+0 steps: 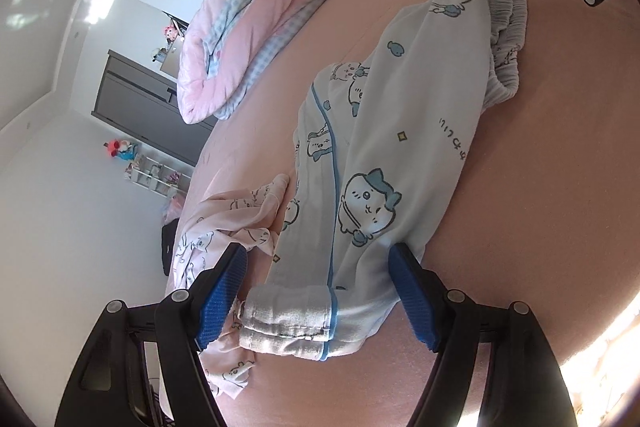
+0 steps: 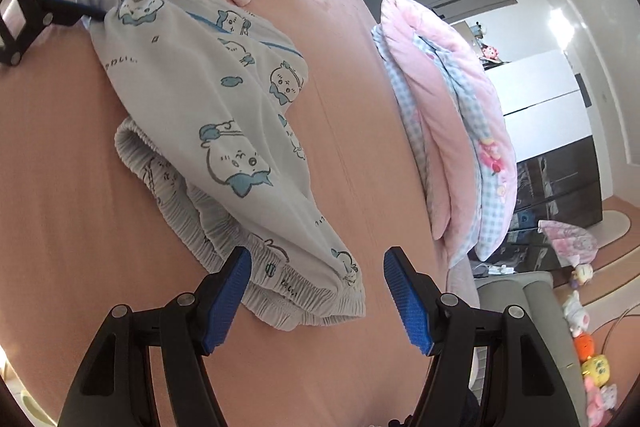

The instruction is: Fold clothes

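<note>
A pair of white pyjama trousers (image 1: 400, 131) printed with blue cartoon figures lies stretched across the pink bed (image 1: 540, 167), folded lengthwise. The left gripper (image 1: 316, 291) hovers at the cuff end, its blue pads spread wide on either side of the ribbed cuffs (image 1: 288, 315); no pad presses on the cloth. The right gripper (image 2: 318, 291) stands at the opposite end, over the gathered elastic waistband (image 2: 304, 307), its pads likewise wide apart, one just beside the waistband, nothing clamped between them. A crumpled pink garment (image 1: 224, 223) lies just beside the trouser cuffs, touching them. A folded pink and blue checked quilt (image 2: 452, 131) rests on the bed's far side, well apart from the trousers.
</note>
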Available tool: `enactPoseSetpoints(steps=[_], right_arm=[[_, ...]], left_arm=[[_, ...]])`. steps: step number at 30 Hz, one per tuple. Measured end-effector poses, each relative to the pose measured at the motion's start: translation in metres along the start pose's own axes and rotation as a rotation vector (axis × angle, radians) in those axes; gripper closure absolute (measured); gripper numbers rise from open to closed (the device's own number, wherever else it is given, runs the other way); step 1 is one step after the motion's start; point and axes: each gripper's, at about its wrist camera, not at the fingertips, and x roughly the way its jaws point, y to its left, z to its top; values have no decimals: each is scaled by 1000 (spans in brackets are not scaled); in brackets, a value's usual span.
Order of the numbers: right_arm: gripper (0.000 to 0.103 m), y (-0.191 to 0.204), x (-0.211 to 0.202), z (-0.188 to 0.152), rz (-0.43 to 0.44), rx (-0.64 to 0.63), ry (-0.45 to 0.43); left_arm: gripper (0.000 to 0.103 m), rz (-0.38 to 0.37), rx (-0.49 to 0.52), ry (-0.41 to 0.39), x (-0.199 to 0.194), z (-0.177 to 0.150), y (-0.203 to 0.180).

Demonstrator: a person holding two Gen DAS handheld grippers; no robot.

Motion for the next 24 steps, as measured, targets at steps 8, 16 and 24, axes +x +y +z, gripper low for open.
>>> enactPoseSetpoints(steps=[8, 16, 24], right_arm=[[35, 35, 3, -2, -201, -250, -71], [35, 40, 1, 10, -237, -249, -116], [35, 47, 0, 11, -225, -262, -116]], left_arm=[[31, -93, -34, 33, -12, -2, 6], [31, -1, 76, -16, -18, 0, -15], [30, -45, -7, 16, 2, 10, -9]])
